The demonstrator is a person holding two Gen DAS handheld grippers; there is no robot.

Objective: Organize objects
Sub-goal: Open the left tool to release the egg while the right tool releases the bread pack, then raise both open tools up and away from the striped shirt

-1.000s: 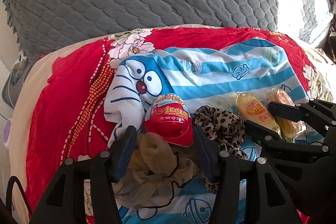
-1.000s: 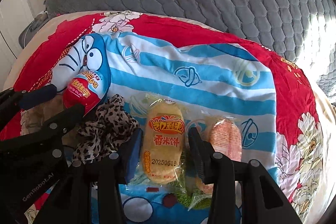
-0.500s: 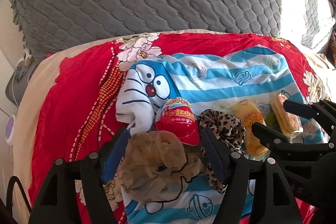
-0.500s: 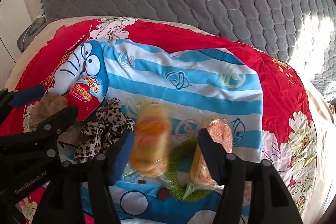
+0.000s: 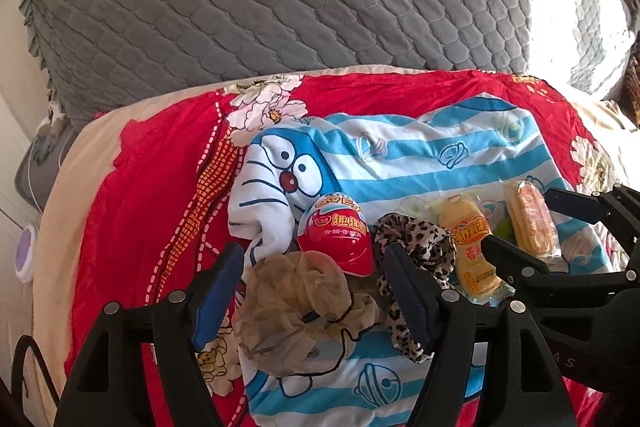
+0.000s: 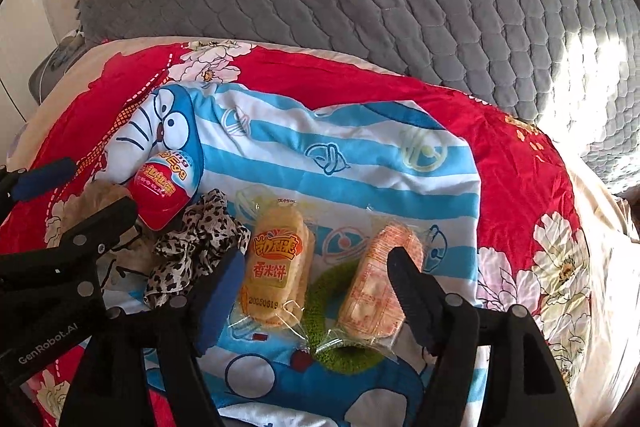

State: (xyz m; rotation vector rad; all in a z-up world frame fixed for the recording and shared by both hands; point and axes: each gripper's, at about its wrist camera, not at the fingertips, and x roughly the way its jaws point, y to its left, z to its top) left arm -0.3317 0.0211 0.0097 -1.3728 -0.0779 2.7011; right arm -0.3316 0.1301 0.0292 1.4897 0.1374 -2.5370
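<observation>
From the left wrist view, the left hand-held gripper (image 5: 310,291) hangs with its jaws apart over a beige mesh scrunchie (image 5: 296,311) on the blue striped Doraemon cloth (image 5: 420,163), which lies on the bed's red floral quilt (image 5: 144,195). A red surprise egg (image 5: 338,239) touches the scrunchie, and a leopard scrunchie (image 5: 416,243) sits just beside the egg.

From the right wrist view, the right hand-held gripper (image 6: 314,291) gapes wide, empty, around a yellow rice cracker packet (image 6: 276,263), a green scrunchie (image 6: 344,351) and an orange cracker packet (image 6: 380,287), near the cloth's near edge.
</observation>
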